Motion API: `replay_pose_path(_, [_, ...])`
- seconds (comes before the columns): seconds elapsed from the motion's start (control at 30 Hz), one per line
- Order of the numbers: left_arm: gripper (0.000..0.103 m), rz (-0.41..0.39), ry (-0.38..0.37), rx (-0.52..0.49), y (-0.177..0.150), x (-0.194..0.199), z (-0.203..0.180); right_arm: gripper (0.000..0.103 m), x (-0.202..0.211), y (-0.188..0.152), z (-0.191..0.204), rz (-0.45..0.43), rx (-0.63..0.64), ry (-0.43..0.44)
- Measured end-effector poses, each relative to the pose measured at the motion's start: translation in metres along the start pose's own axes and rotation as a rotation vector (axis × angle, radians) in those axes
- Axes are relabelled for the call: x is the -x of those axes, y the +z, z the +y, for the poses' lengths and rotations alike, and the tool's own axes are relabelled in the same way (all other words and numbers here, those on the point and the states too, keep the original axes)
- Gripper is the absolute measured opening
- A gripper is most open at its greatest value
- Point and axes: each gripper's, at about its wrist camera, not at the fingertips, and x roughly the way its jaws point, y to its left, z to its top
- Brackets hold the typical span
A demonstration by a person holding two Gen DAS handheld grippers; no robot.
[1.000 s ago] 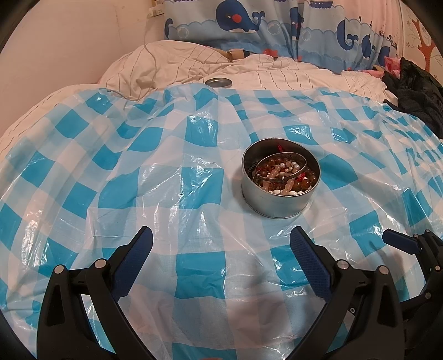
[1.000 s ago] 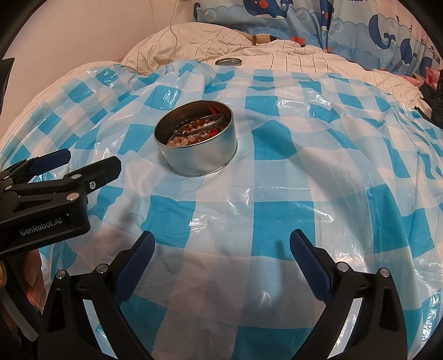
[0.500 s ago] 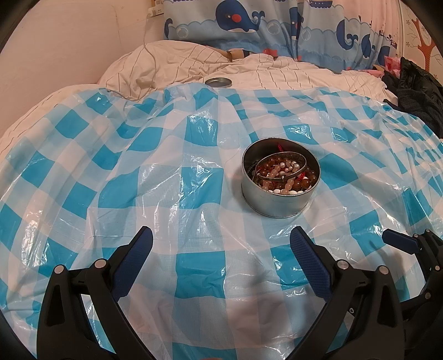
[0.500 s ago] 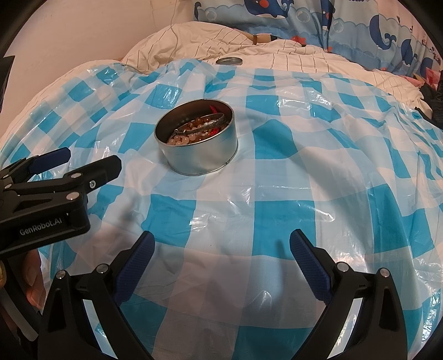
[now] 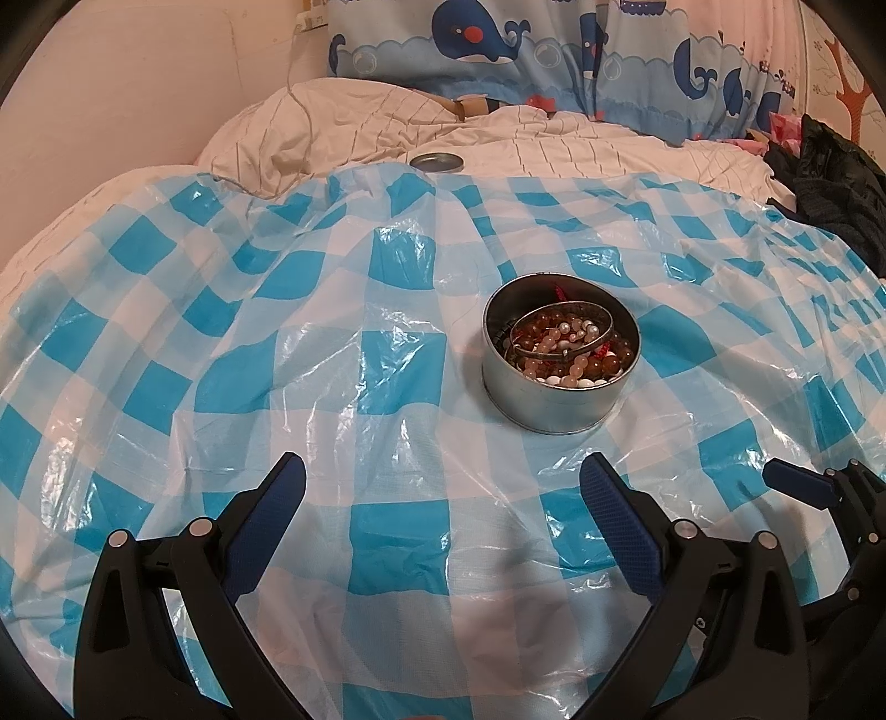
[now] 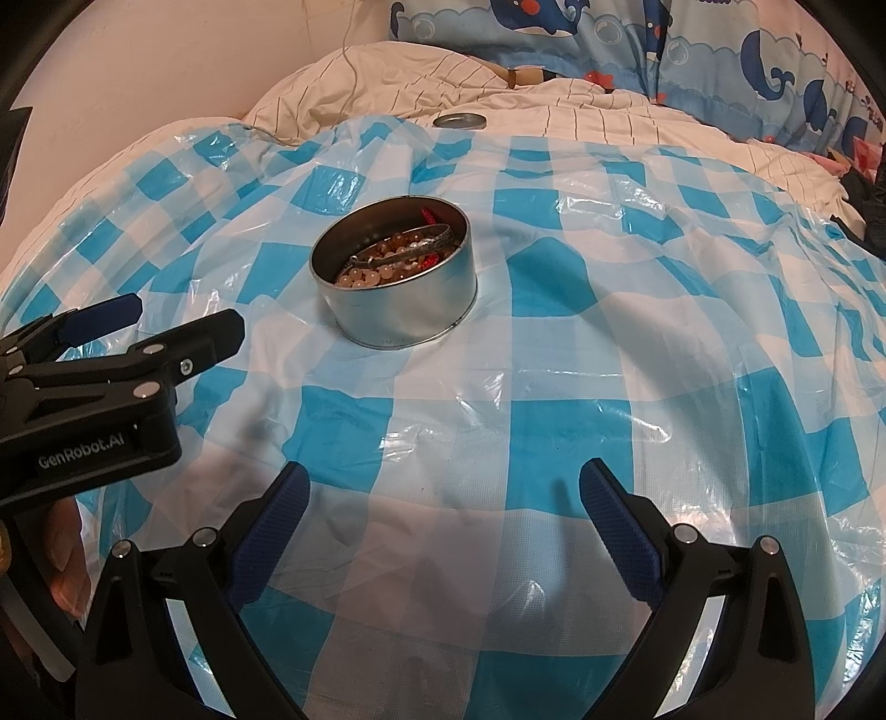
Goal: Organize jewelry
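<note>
Jewelry [image 5: 565, 346] fills a round metal tin [image 5: 559, 407] that stands upright on a blue-and-white checked plastic sheet [image 5: 310, 354] spread over a bed.

Left wrist view: tin sits ahead and right of centre. Contents: brown, pink and white beads, a metal bangle [image 5: 562, 327] lying tilted on top, a bit of red cord at the far side. Left gripper [image 5: 443, 479] is in the foreground, jaws wide apart, blue pads facing each other, nothing between them; it is well short of the tin. Right gripper [image 5: 803, 484] shows at the right edge, only one blue-tipped finger and black frame visible. A flat metal lid [image 5: 436, 162] lies at the sheet's far edge, on a striped white duvet [image 5: 554, 149], well apart from the tin. Whale-print curtain [image 5: 498, 44] hangs behind. Dark clothing [image 5: 830, 183] is heaped at far right.

Right wrist view: tin [image 6: 396, 293] is ahead and left of centre, bangle [image 6: 410, 246] leaning across the beads. Right gripper [image 6: 443, 479] spread wide, empty, well short of the tin. Left gripper [image 6: 160, 315] enters from the left, seen side-on, fingers apart, tips near the tin but not touching it; black body is marked "GenRobot.AI". Part of a hand [image 6: 61, 554] is visible below that body. Lid [image 6: 458, 120] is at the same far edge of the sheet [image 6: 554, 360].
</note>
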Motion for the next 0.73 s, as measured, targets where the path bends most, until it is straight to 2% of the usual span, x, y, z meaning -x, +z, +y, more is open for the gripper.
replay_pose_path(0.17, [0.095,0.024,-0.025,0.036,-0.004,-0.003,0.003,0.094,0.000,0.002,0.001,0.001,0.001,-0.001])
replay_pose_path(0.27, [0.095,0.010,-0.062,0.048,-0.007,0.000,0.007,0.094,-0.001,-0.001,0.003,0.004,0.000,-0.003])
replay_pose_path(0.43, [0.095,-0.004,-0.037,0.026,-0.007,0.004,0.008,0.094,-0.002,-0.002,0.001,0.007,-0.003,-0.007])
replay_pose_path(0.53, [0.095,0.012,0.003,0.037,-0.008,0.000,0.013,0.094,-0.003,0.000,0.002,0.010,-0.001,-0.011])
replay_pose_path(0.6, [0.095,0.050,0.037,0.032,-0.008,-0.006,0.016,0.094,-0.004,0.001,0.002,0.011,0.002,-0.014])
replay_pose_path(0.73, [0.095,0.073,0.034,0.037,-0.010,-0.009,0.020,0.094,-0.004,0.001,0.003,0.017,0.005,-0.018])
